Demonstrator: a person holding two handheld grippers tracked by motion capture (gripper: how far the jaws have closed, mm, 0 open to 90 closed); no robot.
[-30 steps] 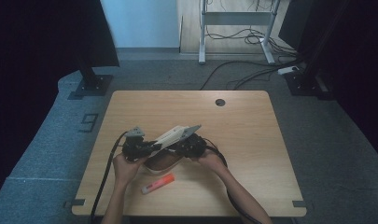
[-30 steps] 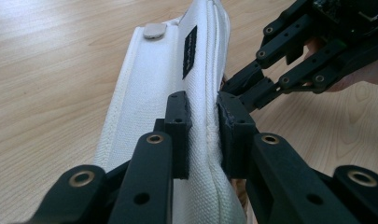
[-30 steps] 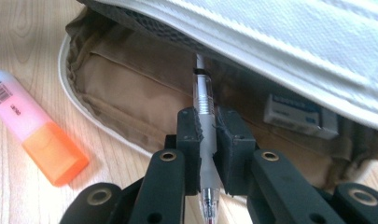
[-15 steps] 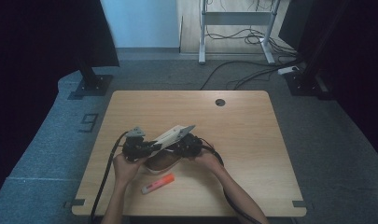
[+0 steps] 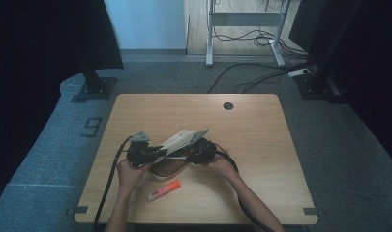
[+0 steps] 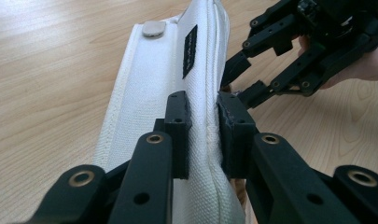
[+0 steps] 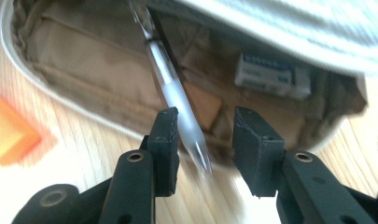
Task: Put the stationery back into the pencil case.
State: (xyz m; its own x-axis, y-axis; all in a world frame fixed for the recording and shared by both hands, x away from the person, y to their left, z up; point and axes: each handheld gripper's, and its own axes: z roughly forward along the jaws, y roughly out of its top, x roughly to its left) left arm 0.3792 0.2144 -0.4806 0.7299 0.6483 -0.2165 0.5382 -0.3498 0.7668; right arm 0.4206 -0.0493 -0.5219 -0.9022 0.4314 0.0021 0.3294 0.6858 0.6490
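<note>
— Lying inside the open pencil case (image 7: 130,88), the translucent pen (image 7: 172,88) was the thing that mattered, wasn't it? Where did it sit?

— It rested on the case's tan lining, its clip end deep toward the far seam and its tip poking out over the near rim of the case, onto the table side. Its long axis ran from the back of the case out toward the right gripper (image 7: 205,140), a little slanted.

— And that gripper?

— Its jaws were parted, nothing clamped. The pen's tip lay between them, hard by the one jaw and clear of the other. I'd judge a straight closing would catch the barrel across its width.

— Who held the case open?

— The left gripper (image 6: 203,135) was clenched on the case's white lid (image 6: 154,88), pinching the zip edge and keeping the flap lifted above the lining. In the high view it stood at the case's left end, with the right gripper (image 5: 202,152) at the opposite end.

— So the right was nearer the pen?

— Clearly. The left was busy on the lid.

— Anything else near the case?

— An eraser-like white block (image 7: 273,74) sat deeper in the case, and an orange marker (image 5: 163,190) lay on the table (image 5: 261,145) just in front of the case, towards the person.
</note>
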